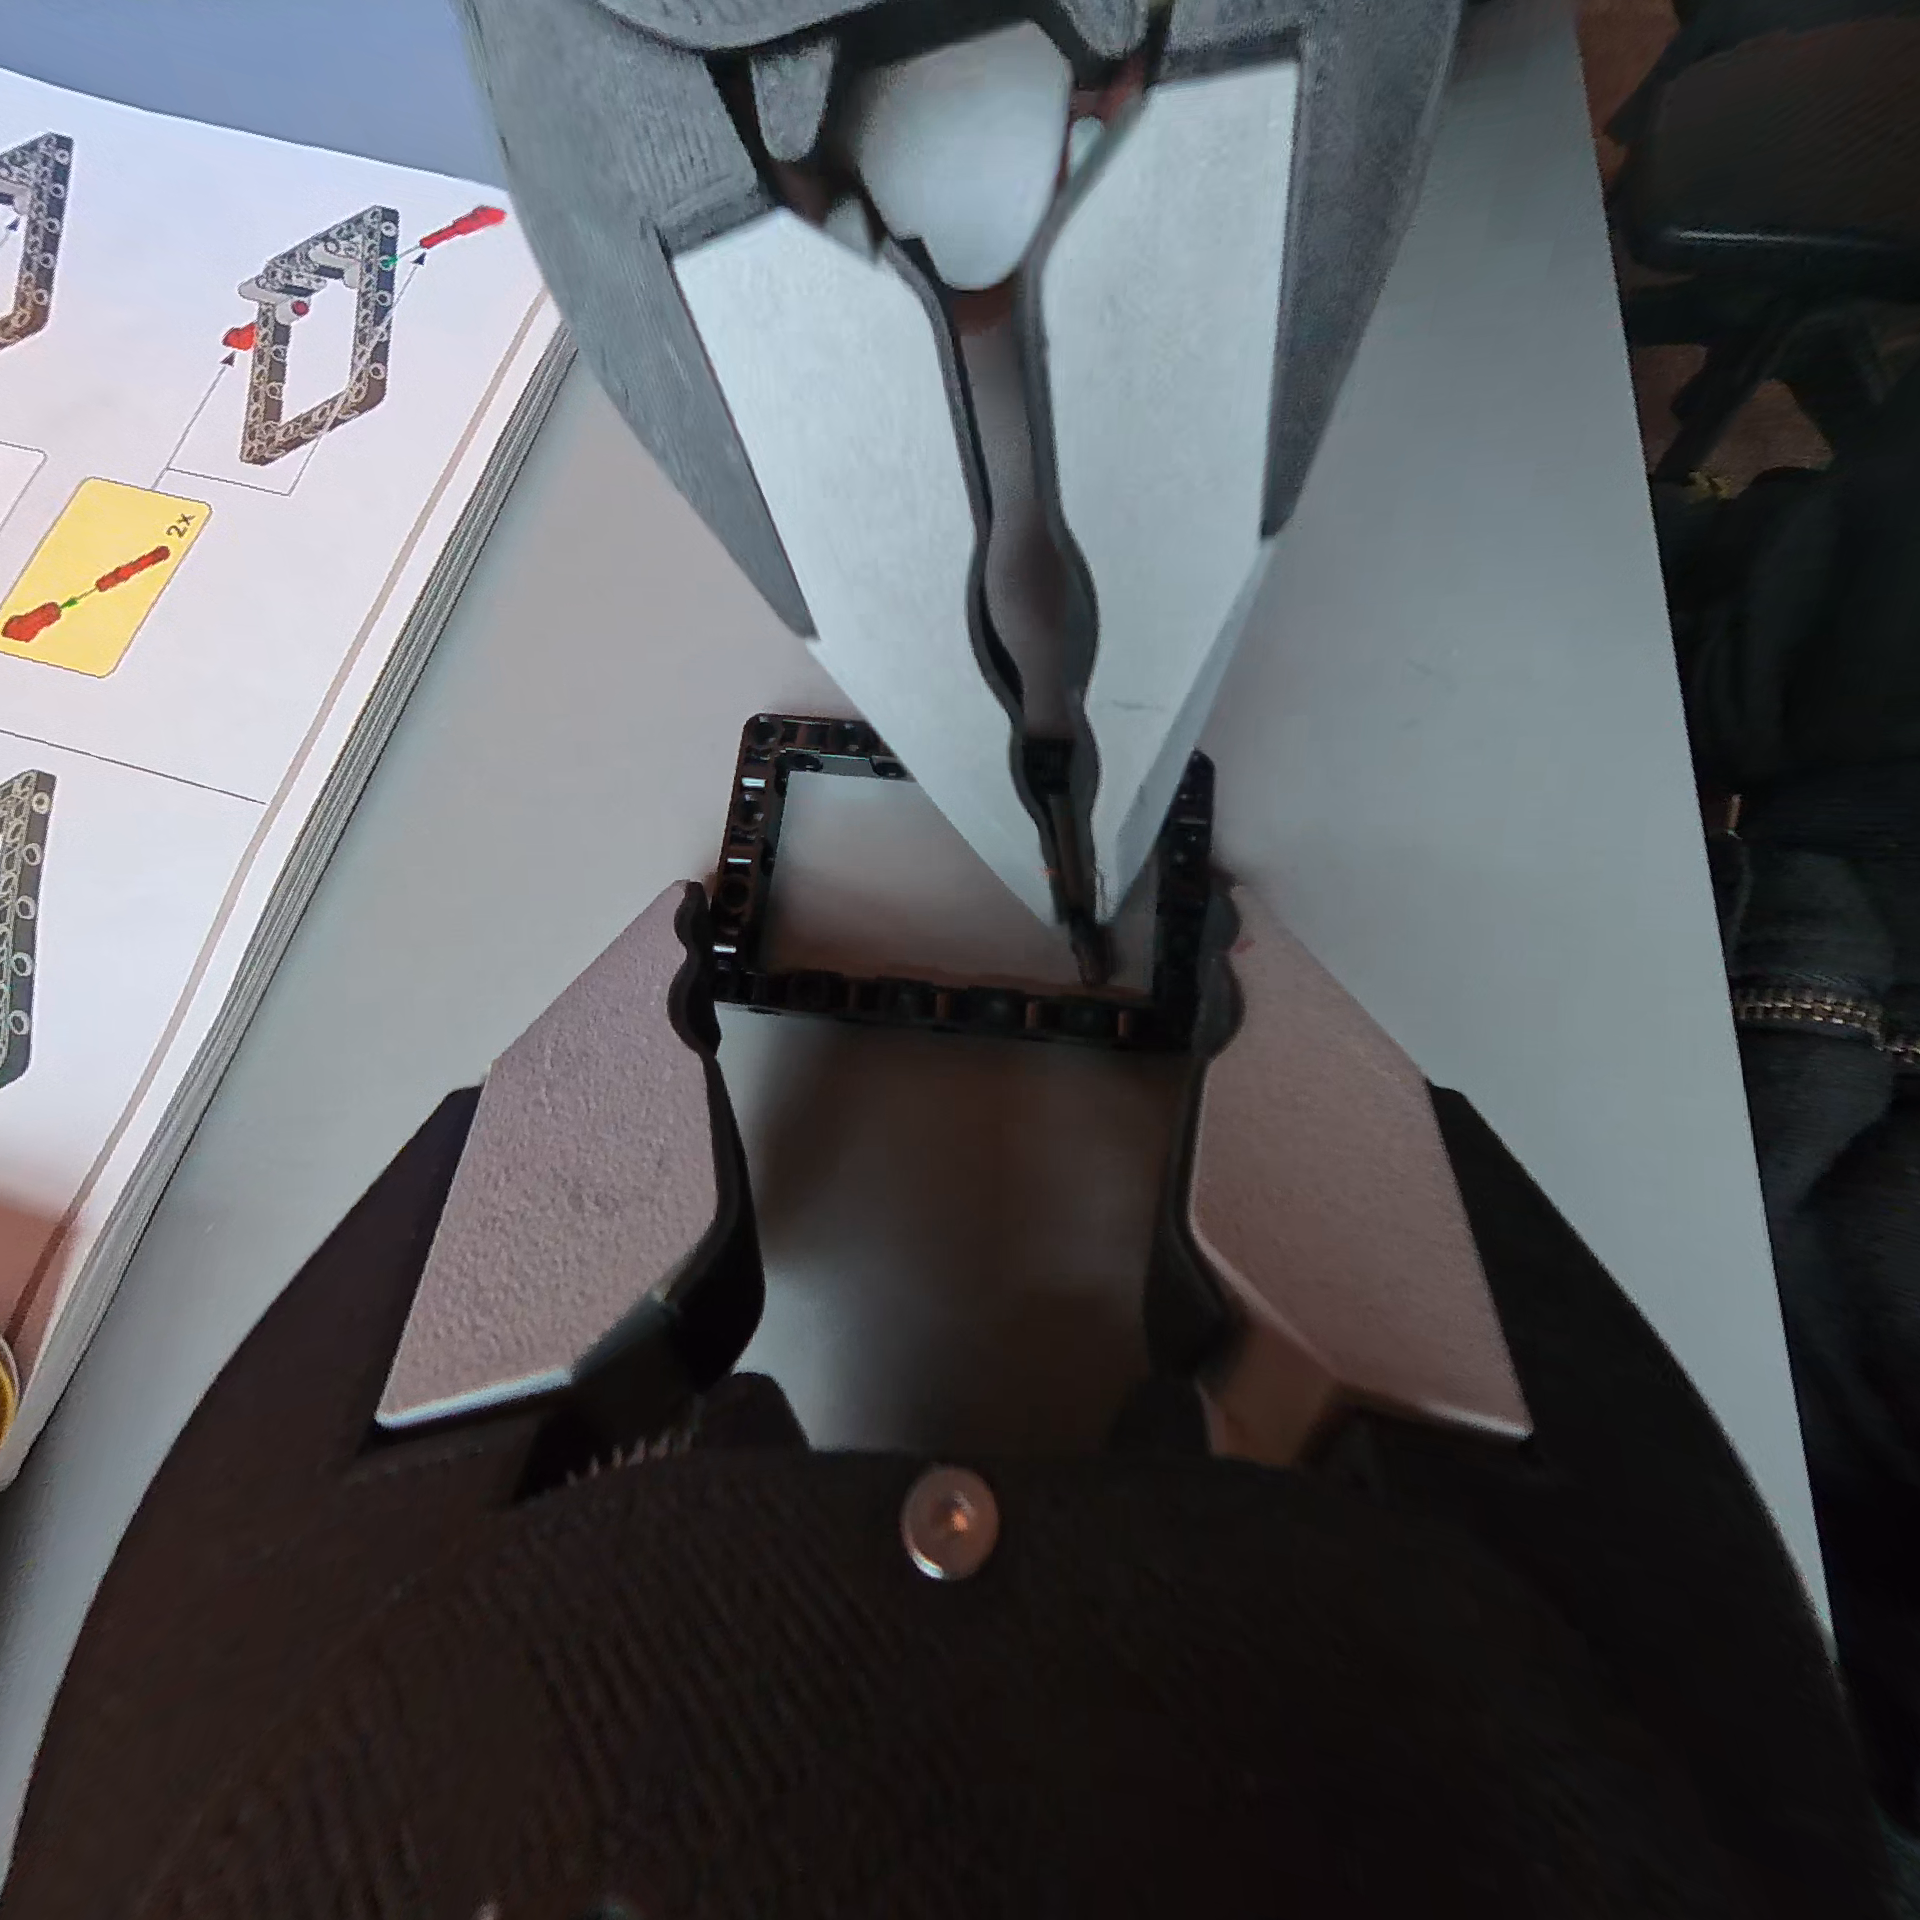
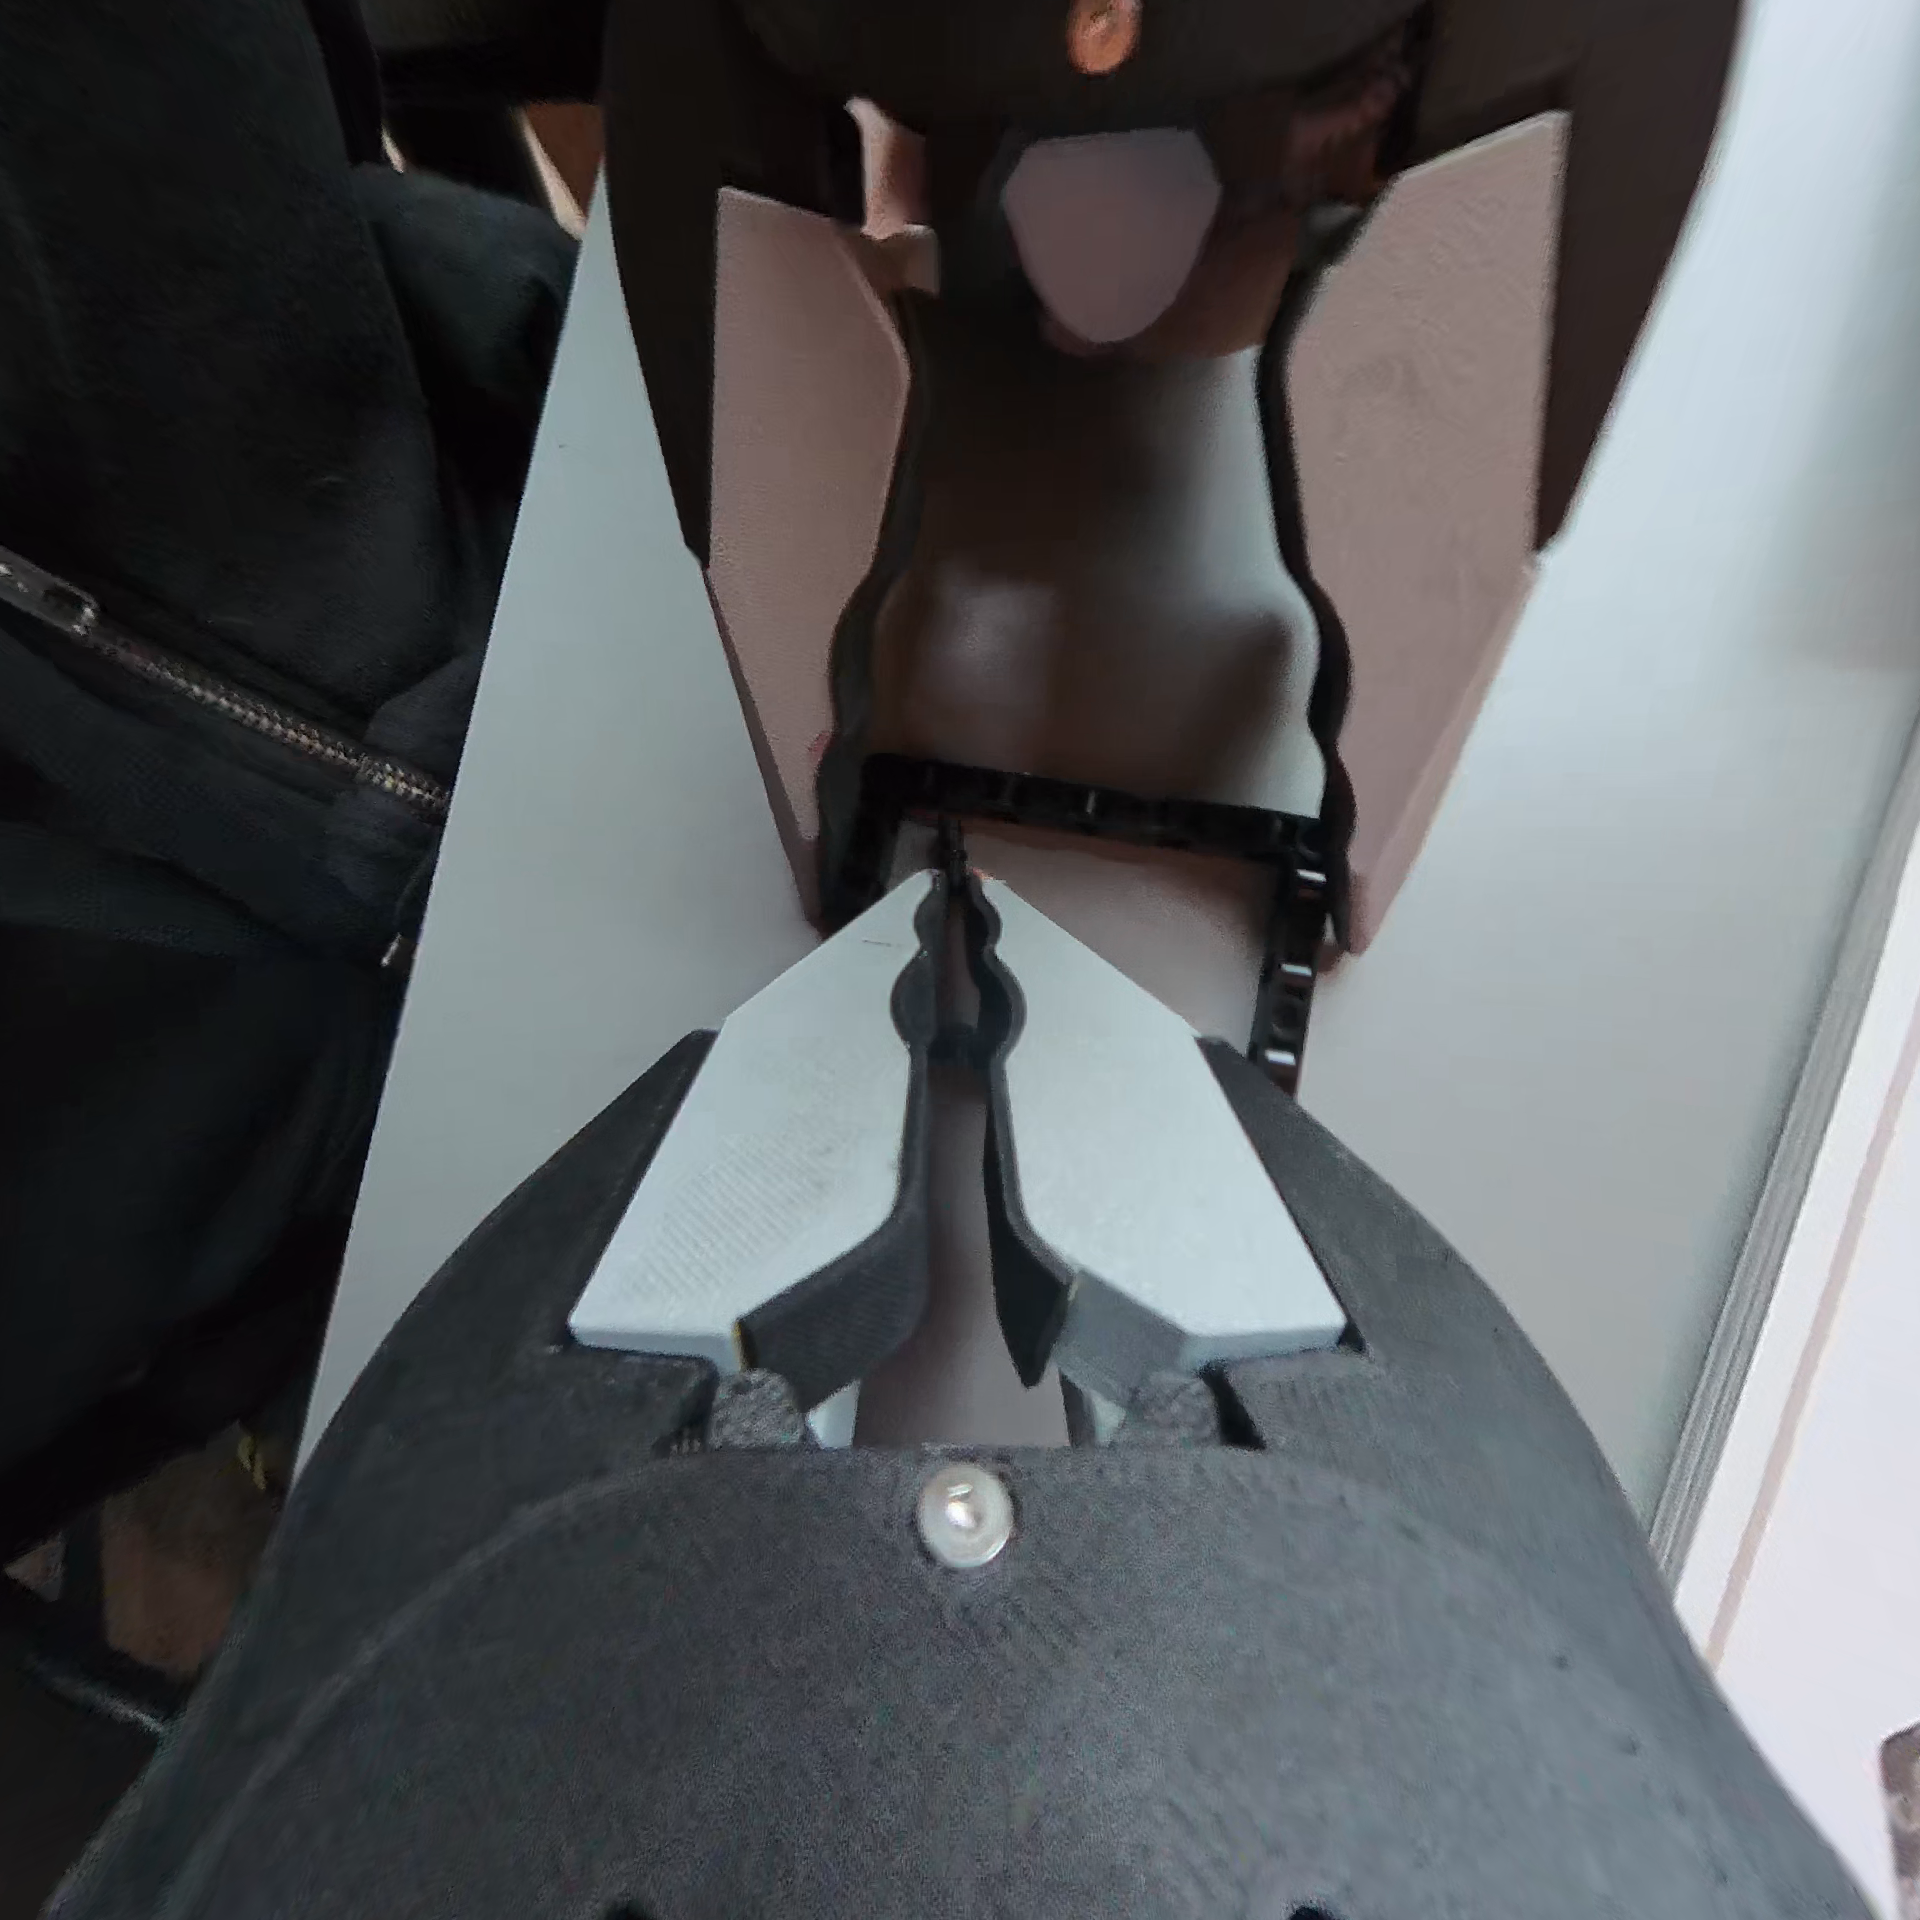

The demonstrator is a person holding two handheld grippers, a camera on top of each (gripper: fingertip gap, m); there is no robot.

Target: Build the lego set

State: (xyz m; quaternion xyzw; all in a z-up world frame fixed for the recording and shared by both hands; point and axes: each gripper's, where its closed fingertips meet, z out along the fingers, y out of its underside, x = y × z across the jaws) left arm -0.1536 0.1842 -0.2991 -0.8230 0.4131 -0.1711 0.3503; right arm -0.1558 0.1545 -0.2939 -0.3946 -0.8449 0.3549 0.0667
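Observation:
A black square Technic frame (image 1: 935, 1010) lies flat on the white table (image 1: 499, 831). My left gripper (image 1: 961, 966) is shut on it, its pinkish fingers clamping the frame's two outer sides. My right gripper (image 1: 1081, 914), with pale grey fingers, comes in from the far side and is shut on a thin black pin (image 1: 1089, 951). The pin's tip touches the frame's beam by one corner. In the right wrist view my right gripper (image 2: 951, 894) holds the pin (image 2: 949, 847) against the frame (image 2: 1091, 805), with the left gripper (image 2: 1086, 904) beyond it.
An open instruction booklet (image 1: 208, 520) lies on the table to the left; its page edges show in the right wrist view (image 2: 1787, 1195). The table edge runs close by on the other side, with dark zippered fabric (image 1: 1818, 1018) (image 2: 208, 707) beyond it. Less than 4 cm separates the two grippers' tips.

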